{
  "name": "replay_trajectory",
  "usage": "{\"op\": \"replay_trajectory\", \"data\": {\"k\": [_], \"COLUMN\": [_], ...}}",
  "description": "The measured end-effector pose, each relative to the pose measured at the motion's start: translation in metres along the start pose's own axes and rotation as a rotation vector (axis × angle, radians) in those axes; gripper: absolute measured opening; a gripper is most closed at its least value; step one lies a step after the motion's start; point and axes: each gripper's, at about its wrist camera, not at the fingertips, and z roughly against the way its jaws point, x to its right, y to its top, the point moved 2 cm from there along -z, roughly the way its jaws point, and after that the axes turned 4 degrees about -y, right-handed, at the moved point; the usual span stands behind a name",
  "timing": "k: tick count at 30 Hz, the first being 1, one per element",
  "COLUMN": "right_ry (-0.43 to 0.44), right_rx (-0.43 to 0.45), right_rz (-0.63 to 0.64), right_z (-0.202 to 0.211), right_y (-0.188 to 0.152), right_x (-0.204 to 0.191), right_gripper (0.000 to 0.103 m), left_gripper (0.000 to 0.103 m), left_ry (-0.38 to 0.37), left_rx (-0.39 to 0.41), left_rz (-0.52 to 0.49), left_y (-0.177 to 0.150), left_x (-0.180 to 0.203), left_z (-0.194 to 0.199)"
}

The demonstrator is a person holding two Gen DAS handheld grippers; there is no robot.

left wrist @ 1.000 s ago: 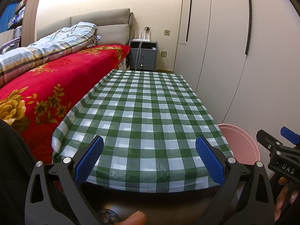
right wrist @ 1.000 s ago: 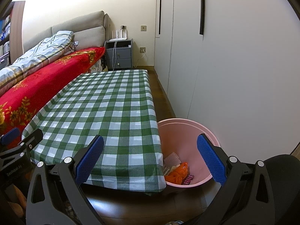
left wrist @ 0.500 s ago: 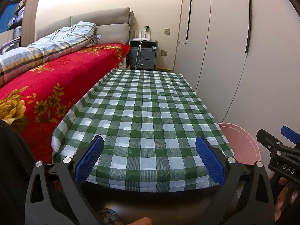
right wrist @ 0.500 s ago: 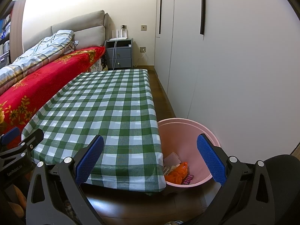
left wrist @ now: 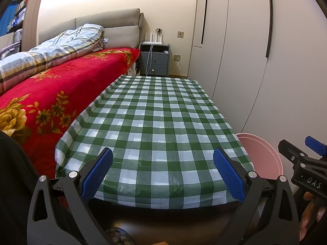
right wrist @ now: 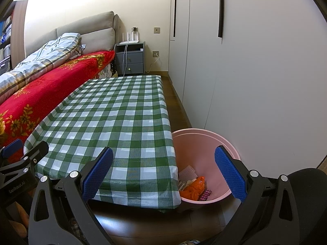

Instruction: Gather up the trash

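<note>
A pink bin (right wrist: pixel 206 140) stands on the floor at the right near corner of a table with a green checked cloth (right wrist: pixel 114 122). In the bin lie an orange wrapper (right wrist: pixel 193 187), a white textured piece (right wrist: pixel 188 172) and a small pink packet (right wrist: pixel 205 195). The bin's rim also shows in the left wrist view (left wrist: pixel 263 155). My left gripper (left wrist: pixel 163 173) is open and empty, in front of the table's near edge (left wrist: pixel 163 200). My right gripper (right wrist: pixel 163 173) is open and empty, in front of the table's right near corner and the bin.
A bed with a red flowered blanket (left wrist: pixel 51 94) and a striped quilt (left wrist: pixel 61 47) runs along the table's left side. A grey nightstand (left wrist: pixel 155 59) stands at the far wall. White wardrobe doors (right wrist: pixel 255 61) line the right. The floor is dark wood (right wrist: pixel 175 106).
Both grippers have drawn back a little from the table and stay open. Nothing else has moved.
</note>
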Motion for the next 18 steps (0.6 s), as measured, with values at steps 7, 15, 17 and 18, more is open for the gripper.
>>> {"op": "replay_trajectory", "data": {"k": [7,15,17,18], "right_ry": [0.001,0.001,0.001,0.001], "right_rx": [-0.001,-0.001,-0.001,-0.001], "right_rz": [0.0,-0.001,0.0,0.0], "right_z": [0.0001,0.0,-0.0001,-0.0001], "right_y": [0.0,0.0,0.0001,0.0001], "right_x": [-0.001,-0.0005,0.0,0.0001], "right_gripper": [0.098,0.098,0.098,0.098], "left_gripper": [0.095,0.095,0.095,0.095], "left_ry": [0.011,0.006,0.005,0.004], "left_rx": [-0.015,-0.02,-0.02,-0.02], "left_rz": [0.022,0.025,0.025,0.025], "left_y": [0.0006,-0.0001,-0.0003,-0.0005], "left_x": [-0.0041,-0.0036,-0.0037,-0.0037], "left_z": [-0.0031,-0.0034,-0.0035,-0.0034]}}
